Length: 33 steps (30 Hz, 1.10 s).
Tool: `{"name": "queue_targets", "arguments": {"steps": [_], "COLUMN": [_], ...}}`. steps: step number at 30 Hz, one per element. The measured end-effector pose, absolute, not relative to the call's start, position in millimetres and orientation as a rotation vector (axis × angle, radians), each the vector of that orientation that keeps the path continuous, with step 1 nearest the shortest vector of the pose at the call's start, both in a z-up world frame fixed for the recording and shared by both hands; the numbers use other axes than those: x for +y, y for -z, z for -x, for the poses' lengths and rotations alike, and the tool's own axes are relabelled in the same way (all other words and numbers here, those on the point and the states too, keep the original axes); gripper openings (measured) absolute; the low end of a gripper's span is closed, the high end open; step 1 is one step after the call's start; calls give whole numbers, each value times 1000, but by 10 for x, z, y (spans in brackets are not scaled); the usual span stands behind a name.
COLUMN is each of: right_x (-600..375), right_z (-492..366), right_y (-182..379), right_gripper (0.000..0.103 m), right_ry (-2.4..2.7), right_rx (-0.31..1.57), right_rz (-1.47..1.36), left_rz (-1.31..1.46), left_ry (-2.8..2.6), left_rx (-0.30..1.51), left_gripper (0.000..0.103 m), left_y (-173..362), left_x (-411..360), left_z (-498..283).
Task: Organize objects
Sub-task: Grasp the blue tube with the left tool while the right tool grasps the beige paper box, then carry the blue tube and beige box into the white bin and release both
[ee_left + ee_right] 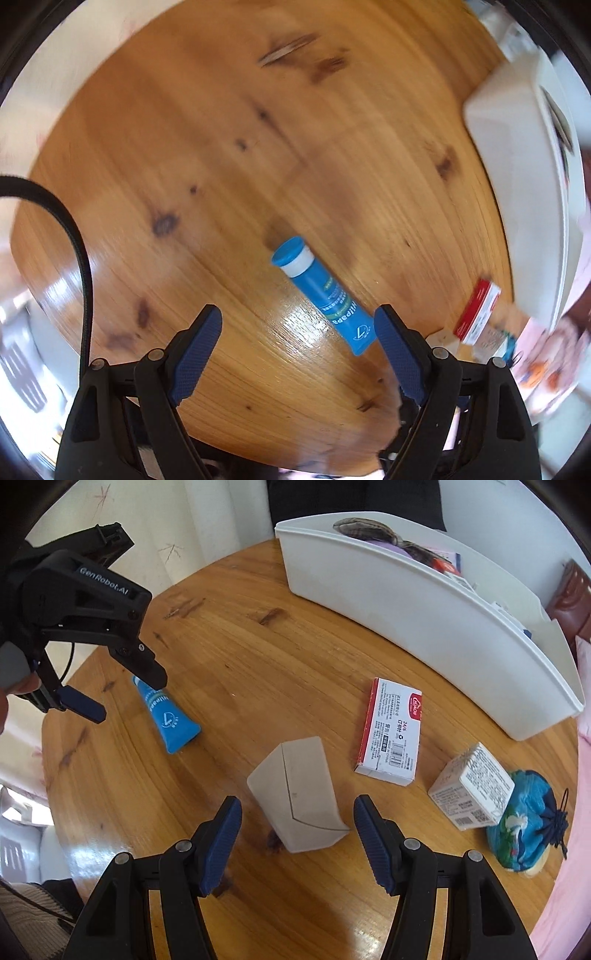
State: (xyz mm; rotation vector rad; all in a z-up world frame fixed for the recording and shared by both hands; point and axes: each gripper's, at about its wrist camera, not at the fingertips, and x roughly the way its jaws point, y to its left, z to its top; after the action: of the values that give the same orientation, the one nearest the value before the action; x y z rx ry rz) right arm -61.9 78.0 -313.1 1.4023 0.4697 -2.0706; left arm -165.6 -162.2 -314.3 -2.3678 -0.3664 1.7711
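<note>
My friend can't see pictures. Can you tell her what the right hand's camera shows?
The open right gripper hovers around a beige box on a wooden table. Nearby lie a blue tube, a red-and-white box and a white bin.

left hand-held gripper [298, 325] above a round wooden table [207, 155], jaws spread wide. blue tube [323, 295] lying flat between the fingertips, cap pointing away. white bin [517, 155] at right; red-and-white box [478, 312] near it, blurred.
</note>
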Motion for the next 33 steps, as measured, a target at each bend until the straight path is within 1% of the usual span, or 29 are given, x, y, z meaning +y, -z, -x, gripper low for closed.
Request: {"name": "queue_targets", "arguments": {"steps": [2,6,9,10,12,13,14,16,19,26,33], "right_x": [761,726,698,687,666,656,648,639,636,640,660], "right_z": [630,627,624,622,616,613,610,603,578,436,393], "right_y": [3170,3191,3186,3182,3172,3165,3156,3147,3133,3004,2738], "right_gripper": [64,64,63,62,57,53,48,47,47,47,46], "right_ry": [2059,2051,2054,2057,2062,2061,2060,2061,2057,2060,2111], "right_rx": [489,503,499,497,499,496,491,481,456,376,297], "right_rz": [-1403,-1390,-1381,-1376,-1367,-1365,-1362,-1365,-1371,-1350,-1311], "left_rz": [2405,2429,2422,2401,2408,2406,2395,2370,2355,2265,2135], "left_ry": [-1760,-1761,-1764,-1765,-1770,-1774,-1775,-1750,-1714,-1707,-1704], "left_rx": [-413,-487,-507,-385,-372,-361,-353,-342,-350,-301,-158], "left_gripper": [78,74,70,69,64,57,46,31,22,20,20], "left_y": [3203,3255,3252,3265,3262,3257,3247,3252,3281,3276,3038], "left_x": [-1671,-1721,-1718,-1726,-1715,-1706,-1688,-1652,-1646,-1675,-1625], "left_z": [1639,1633,1665,1665,1666,1664,1661,1656,1645,1656,1633]}}
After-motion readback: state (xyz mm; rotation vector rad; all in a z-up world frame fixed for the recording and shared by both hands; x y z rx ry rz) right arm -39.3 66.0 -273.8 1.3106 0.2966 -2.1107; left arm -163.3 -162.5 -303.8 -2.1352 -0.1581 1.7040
